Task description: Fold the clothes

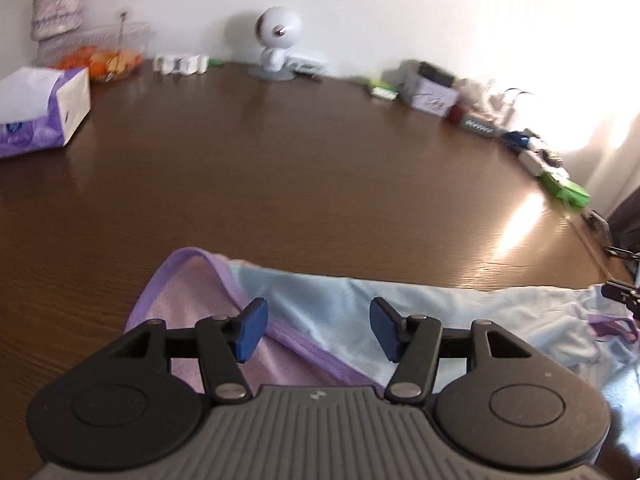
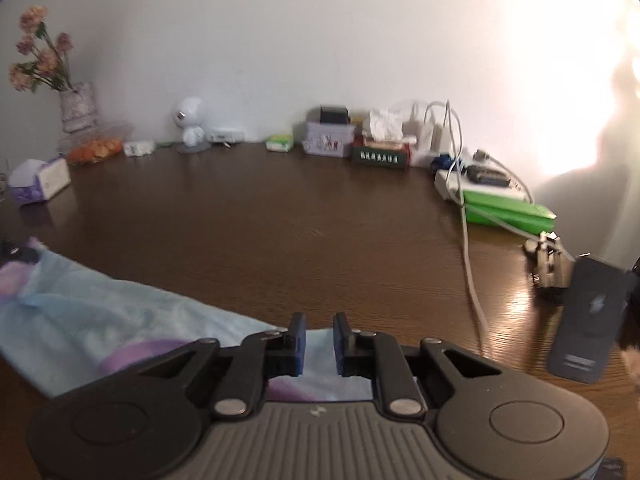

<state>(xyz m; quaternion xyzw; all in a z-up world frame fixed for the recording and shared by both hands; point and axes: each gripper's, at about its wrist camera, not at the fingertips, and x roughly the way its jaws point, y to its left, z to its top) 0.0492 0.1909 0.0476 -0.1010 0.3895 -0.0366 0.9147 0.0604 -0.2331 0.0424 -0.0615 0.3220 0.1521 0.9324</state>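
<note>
A light blue garment (image 1: pixel 420 312) with purple trim and a pink mesh lining (image 1: pixel 188 296) lies on the dark wooden table (image 1: pixel 280 168), stretched sideways along its near edge. My left gripper (image 1: pixel 318 328) is open, its blue pads (image 1: pixel 252 328) hovering over the purple-trimmed opening at the garment's left end. In the right wrist view the garment (image 2: pixel 100 312) runs off to the left. My right gripper (image 2: pixel 320 344) is over its right end, jaws narrowly apart with blue cloth showing in the gap; no grip on it is visible.
A purple tissue box (image 1: pixel 44 112), a fruit bowl (image 1: pixel 108 60), a vase (image 2: pixel 76 108) and a white round-headed figure (image 1: pixel 276 44) stand at the back left. Boxes, chargers and cables (image 2: pixel 464 200), a green box (image 2: pixel 508 208) and a dark phone-like device (image 2: pixel 584 320) crowd the right side.
</note>
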